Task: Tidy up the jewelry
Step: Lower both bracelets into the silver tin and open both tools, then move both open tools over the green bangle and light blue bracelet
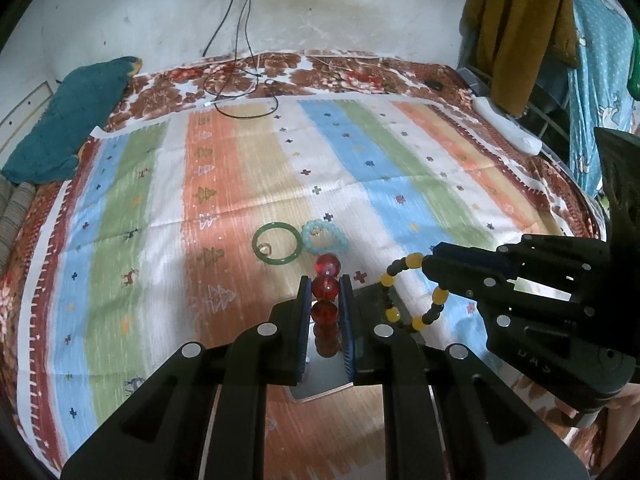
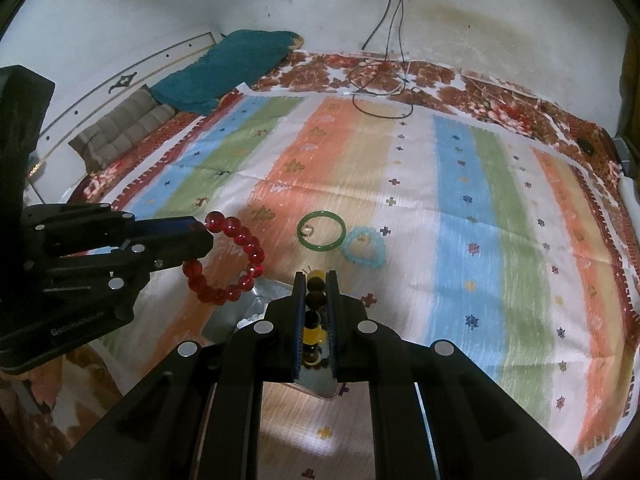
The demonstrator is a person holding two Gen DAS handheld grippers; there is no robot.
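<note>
My left gripper (image 1: 326, 286) is shut on a red bead bracelet (image 1: 325, 289), which hangs as a loop (image 2: 244, 240) from its fingertips in the right wrist view. My right gripper (image 2: 316, 280) is shut on a bracelet of yellow and black beads (image 2: 313, 334), whose loop (image 1: 394, 276) dangles at the right in the left wrist view. Both grippers hover side by side above a shiny metal tray (image 2: 256, 300). Further out on the striped cloth lie a green bangle (image 1: 255, 244) and, touching it, a light blue bead bracelet (image 1: 340, 240). A small ring (image 1: 265, 248) lies inside the bangle.
The striped cloth (image 1: 240, 168) covers a bed with a floral sheet. A teal pillow (image 1: 68, 120) lies at the far left, and charger cables (image 1: 240, 96) trail from the wall. A white object (image 1: 508, 128) sits at the right edge, below hanging clothes (image 1: 516, 32).
</note>
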